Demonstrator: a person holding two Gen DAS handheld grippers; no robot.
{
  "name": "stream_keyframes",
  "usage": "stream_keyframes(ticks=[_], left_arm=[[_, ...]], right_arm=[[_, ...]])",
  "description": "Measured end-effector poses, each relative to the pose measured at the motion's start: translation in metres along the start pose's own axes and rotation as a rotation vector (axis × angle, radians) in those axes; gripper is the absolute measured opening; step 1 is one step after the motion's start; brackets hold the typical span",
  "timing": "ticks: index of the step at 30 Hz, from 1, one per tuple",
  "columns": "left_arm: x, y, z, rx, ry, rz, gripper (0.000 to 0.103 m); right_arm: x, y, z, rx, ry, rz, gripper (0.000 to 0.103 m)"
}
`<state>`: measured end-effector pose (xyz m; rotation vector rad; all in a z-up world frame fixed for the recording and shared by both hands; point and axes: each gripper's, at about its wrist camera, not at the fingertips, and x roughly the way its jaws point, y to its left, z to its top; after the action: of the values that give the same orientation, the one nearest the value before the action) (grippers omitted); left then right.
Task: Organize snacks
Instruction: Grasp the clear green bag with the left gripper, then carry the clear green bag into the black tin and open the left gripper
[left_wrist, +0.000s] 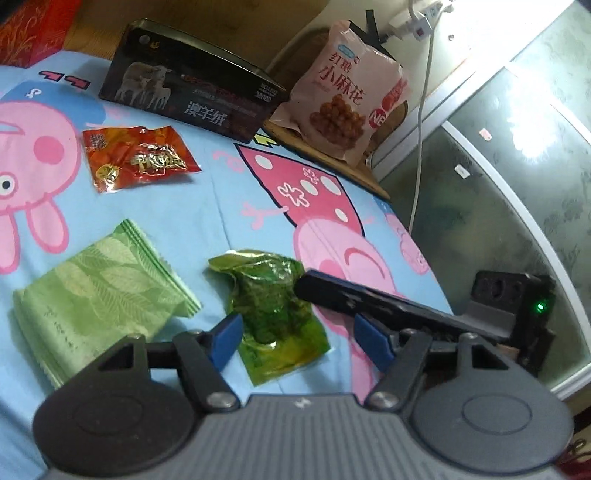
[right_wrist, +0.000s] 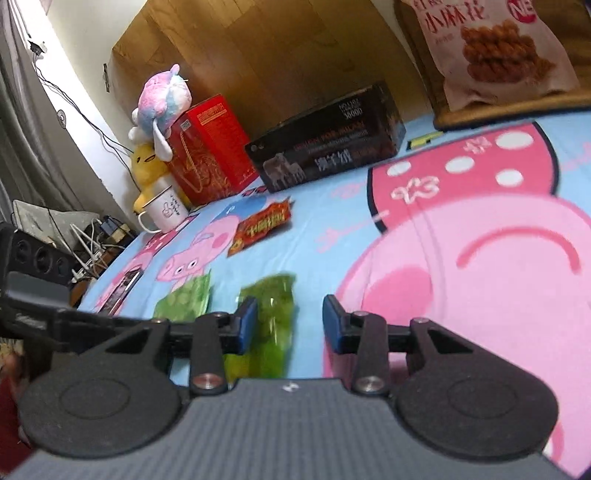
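The crinkled green foil snack packet (left_wrist: 271, 317) lies lengthwise between the open left tongs (left_wrist: 295, 339); right tongs (right_wrist: 290, 325) open too, beside it.

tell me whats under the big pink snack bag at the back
The big pink snack bag stands on a brown woven mat at the edge of the blue cartoon-pig bedsheet. The bag covers the mat's middle, so anything lying there is hidden.
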<state>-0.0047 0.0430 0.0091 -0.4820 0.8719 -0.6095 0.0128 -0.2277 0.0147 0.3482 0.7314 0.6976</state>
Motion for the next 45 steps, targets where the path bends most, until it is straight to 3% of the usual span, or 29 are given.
stream_keyframes(ticks=[1,3,7,9,12,15,19,21,23,24,28,34,40,45], left_arm=[[0.001,-0.001,0.000,0.008,0.001,0.006,0.068],[0.003,-0.004,-0.002,0.032,-0.001,0.019,0.068],[0.003,-0.006,-0.003,0.046,-0.006,0.020,0.070],[0.003,-0.006,0.000,0.036,-0.002,0.012,0.072],[0.001,-0.009,0.009,0.040,-0.019,0.010,0.077],[-0.001,-0.008,0.020,0.028,-0.050,0.015,0.092],[-0.001,-0.002,0.037,-0.022,-0.064,-0.054,0.092],[-0.001,-0.001,0.045,-0.049,-0.071,-0.121,0.085],[0.001,-0.003,0.053,-0.056,-0.077,-0.162,0.047],[0.002,-0.002,0.059,-0.063,-0.077,-0.172,0.038],[-0.001,0.010,0.080,-0.082,-0.114,-0.131,0.029],[-0.009,0.030,0.130,-0.073,-0.188,-0.039,0.029],[0.005,0.045,0.189,-0.050,-0.229,0.035,0.030],[0.024,0.056,0.221,-0.011,-0.264,0.146,0.035]], right_arm=[[0.003,-0.002,0.003,-0.002,0.009,0.008,0.042],[0.008,-0.003,0.006,0.010,0.063,0.058,0.025],[0.000,-0.015,0.002,0.104,0.074,0.113,0.021],[-0.007,-0.028,0.002,0.209,0.059,0.158,0.011],[-0.020,-0.045,0.007,0.339,-0.006,0.194,0.007],[-0.030,-0.057,0.014,0.437,-0.055,0.256,0.007],[-0.035,-0.062,0.026,0.538,-0.108,0.364,0.007],[-0.033,-0.063,0.034,0.565,-0.128,0.406,0.007],[-0.027,-0.061,0.042,0.584,-0.140,0.437,0.007],[-0.023,-0.060,0.046,0.585,-0.141,0.445,0.007],[-0.005,-0.054,0.067,0.536,-0.138,0.399,0.007],[0.035,-0.038,0.113,0.365,-0.106,0.290,0.008],[0.075,-0.020,0.163,0.186,-0.154,0.155,0.008],[0.107,-0.017,0.182,0.080,-0.161,0.046,0.010]])
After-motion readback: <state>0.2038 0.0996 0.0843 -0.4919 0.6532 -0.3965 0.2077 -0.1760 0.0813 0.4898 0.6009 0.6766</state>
